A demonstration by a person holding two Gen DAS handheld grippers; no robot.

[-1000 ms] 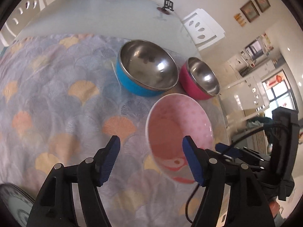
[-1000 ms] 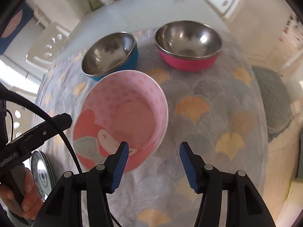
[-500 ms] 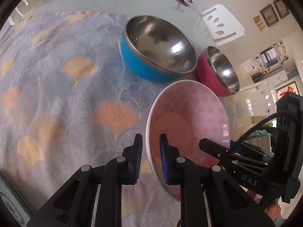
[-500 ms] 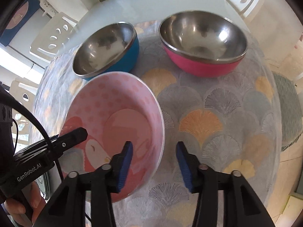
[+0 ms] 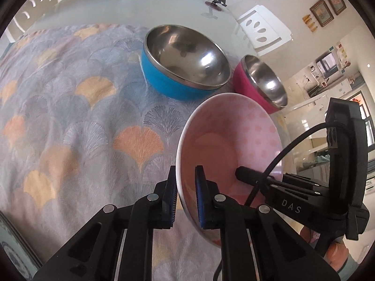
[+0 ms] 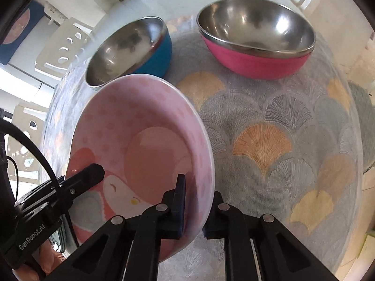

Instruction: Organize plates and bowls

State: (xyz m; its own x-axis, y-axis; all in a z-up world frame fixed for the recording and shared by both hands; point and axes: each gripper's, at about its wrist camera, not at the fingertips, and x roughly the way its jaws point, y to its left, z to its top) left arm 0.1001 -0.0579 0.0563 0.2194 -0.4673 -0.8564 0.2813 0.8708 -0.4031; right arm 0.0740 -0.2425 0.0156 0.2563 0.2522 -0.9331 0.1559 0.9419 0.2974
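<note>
A glossy pink ceramic bowl [image 5: 234, 140], shallow and wide with pale dots around its inner wall and a cartoon face printed on its floor, sits tilted on the desk [image 5: 112, 4] and is gripped at two sides of its thin rim. The left gripper [image 5: 185, 192] has its blue ribbed pads pinched onto the bowl's near rim, one pad outside the wall and one inside. The right gripper [image 6: 193, 207] clamps the opposite rim in the same way, its inner blue pad pressed against the pink wall and the outer finger tucked behind the white edge. Each black, angular gripper body shows in the other's view, reaching into the bowl from the side. Under the bowl lies a woven tablecloth [image 5: 70, 117] with a scalloped fan pattern in grey, orange and yellow, its weave fine and matte. Just beyond the pink bowl stand two rounded steel bowls with mirror-bright insides: a blue-skinned bowl [image 5: 185, 63] and a magenta-skinned bowl [image 6: 255, 37], close beside each other. Past the cloth the desk surface is smooth, pale and faintly reflective.
</note>
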